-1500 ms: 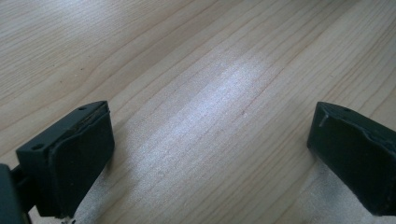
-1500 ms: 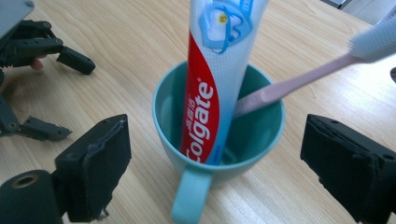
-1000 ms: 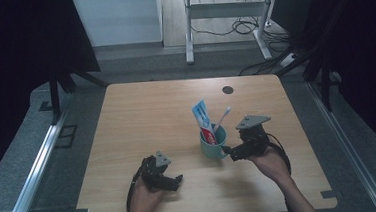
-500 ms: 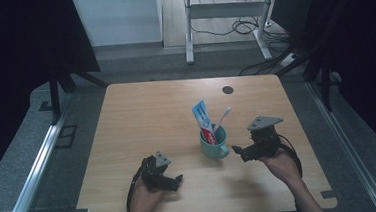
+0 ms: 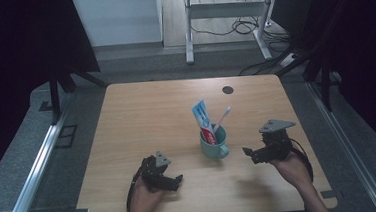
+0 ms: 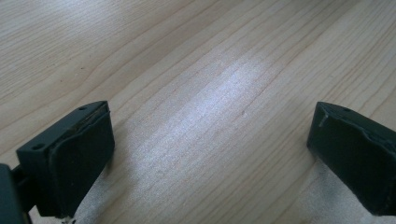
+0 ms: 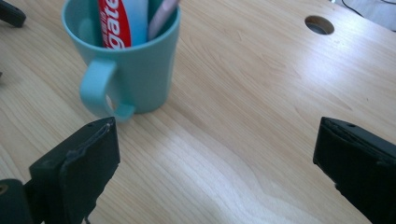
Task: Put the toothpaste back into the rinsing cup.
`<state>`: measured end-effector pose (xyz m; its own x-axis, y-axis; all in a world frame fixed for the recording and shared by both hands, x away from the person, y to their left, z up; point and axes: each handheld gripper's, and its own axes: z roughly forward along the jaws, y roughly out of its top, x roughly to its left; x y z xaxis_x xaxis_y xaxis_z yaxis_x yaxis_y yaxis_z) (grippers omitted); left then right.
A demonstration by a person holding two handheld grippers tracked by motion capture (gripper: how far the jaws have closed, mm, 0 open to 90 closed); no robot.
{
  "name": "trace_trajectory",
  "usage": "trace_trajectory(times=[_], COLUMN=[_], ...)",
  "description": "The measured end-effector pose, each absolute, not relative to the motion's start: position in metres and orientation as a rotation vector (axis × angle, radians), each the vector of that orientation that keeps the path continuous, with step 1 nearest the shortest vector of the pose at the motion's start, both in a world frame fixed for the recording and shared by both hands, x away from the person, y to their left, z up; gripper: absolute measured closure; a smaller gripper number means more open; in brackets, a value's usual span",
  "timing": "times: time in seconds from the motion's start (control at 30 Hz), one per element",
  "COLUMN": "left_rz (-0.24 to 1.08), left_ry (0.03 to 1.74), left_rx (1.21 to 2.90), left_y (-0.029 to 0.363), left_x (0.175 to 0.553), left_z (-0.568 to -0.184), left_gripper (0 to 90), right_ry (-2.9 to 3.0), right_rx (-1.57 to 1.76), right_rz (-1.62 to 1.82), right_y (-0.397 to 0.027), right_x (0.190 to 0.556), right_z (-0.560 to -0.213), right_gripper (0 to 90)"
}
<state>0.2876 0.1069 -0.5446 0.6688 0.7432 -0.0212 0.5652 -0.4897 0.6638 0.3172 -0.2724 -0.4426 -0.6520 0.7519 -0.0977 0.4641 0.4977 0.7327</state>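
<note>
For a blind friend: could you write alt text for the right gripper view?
A teal mug holding a red-and-white toothpaste tube and a toothbrush stands on a wooden table. The open black tongs frame bare wood beside it.

A small teal plastic cup with one handle (image 5: 214, 144) stands upright on the light wooden table (image 5: 146, 114), a bit in front of the round dark hole in the table top (image 5: 227, 89). A red, white and blue toothpaste tube (image 5: 203, 119) stands in the cup and leans toward its left side. A white toothbrush (image 5: 222, 118) stands in the cup too, right beside the tube, and leans the other way.
</note>
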Motion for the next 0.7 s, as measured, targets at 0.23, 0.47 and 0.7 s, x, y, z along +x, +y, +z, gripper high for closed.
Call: trace_trajectory(times=[0.23, 0.47, 0.7], left_rz=[0.353, 0.355, 0.356], left_ry=[1.009, 1.012, 1.013], left_rx=[2.228, 2.226, 2.225], left_y=[0.107, 0.107, 0.107], left_x=[0.287, 0.287, 0.287], left_z=[-0.545, -0.545, -0.545], left_gripper=[0.6, 0.7, 0.9], right_ry=[2.326, 2.321, 2.319], right_rx=[1.043, 1.065, 1.084], right_rz=[0.964, 0.97, 0.962], right_y=[-0.285, -0.292, -0.296], right_x=[0.313, 0.307, 0.303], right_z=[-0.451, -0.462, -0.479], right_gripper=[2.4, 2.3, 0.0])
